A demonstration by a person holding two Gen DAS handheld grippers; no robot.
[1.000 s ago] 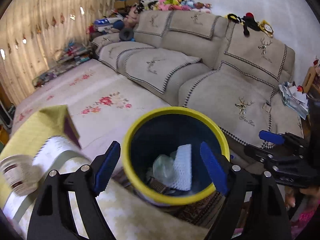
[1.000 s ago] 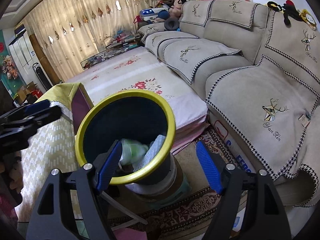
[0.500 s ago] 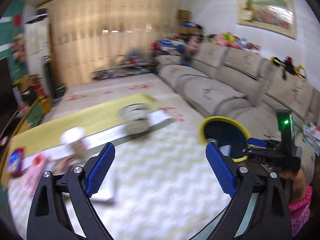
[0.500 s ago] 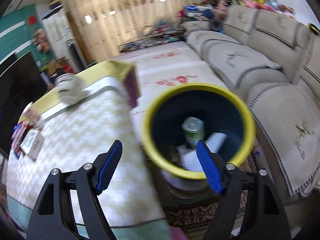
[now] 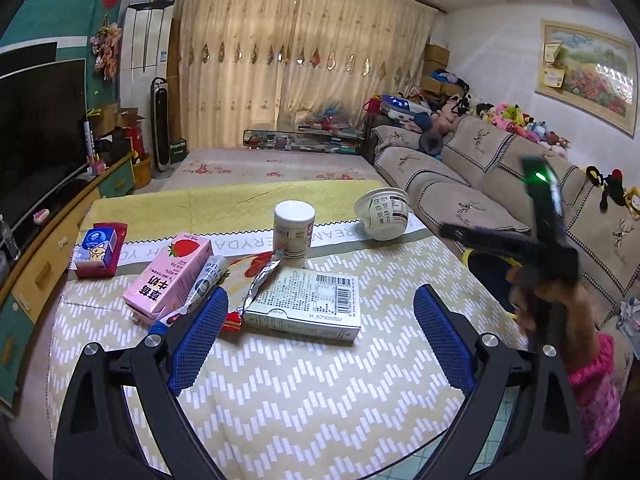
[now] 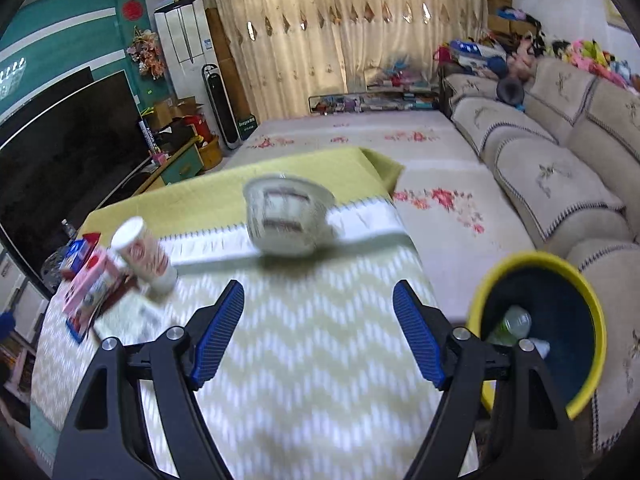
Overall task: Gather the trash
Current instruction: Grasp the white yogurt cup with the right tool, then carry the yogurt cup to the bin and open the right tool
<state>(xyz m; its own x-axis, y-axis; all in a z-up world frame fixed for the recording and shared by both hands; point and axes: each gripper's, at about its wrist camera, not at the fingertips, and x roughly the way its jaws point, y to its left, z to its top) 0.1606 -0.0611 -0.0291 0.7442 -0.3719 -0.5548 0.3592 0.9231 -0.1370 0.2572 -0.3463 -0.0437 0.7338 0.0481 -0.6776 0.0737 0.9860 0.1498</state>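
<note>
On the table's zigzag cloth (image 5: 320, 400) lies trash: a pink strawberry milk carton (image 5: 168, 280), a flat white barcode box (image 5: 304, 304), a foil wrapper (image 5: 260, 280), a white cup (image 5: 294, 232), an overturned white bowl (image 5: 382, 218) and a red-and-blue pack (image 5: 96, 250). My left gripper (image 5: 320, 300) hovers open in front of the box, nothing between its fingers. My right gripper (image 6: 319, 292) is over the cloth, its jaws opening and empty, with the blurred bowl (image 6: 288, 216) ahead. The yellow-rimmed bin (image 6: 532, 260) stands to its right, a bottle (image 6: 516, 322) inside.
A beige sofa (image 5: 460, 196) runs along the right, behind the bin. A television (image 5: 40, 132) on a low cabinet is at the left. A hand (image 5: 552, 300) in a pink sleeve holds the right gripper at the table's right edge. Flowered mats cover the floor beyond the table.
Both grippers have swung away from the bin to face the table. The bin has slid to the right edge of the right wrist view. Both sets of jaws stand wider.
</note>
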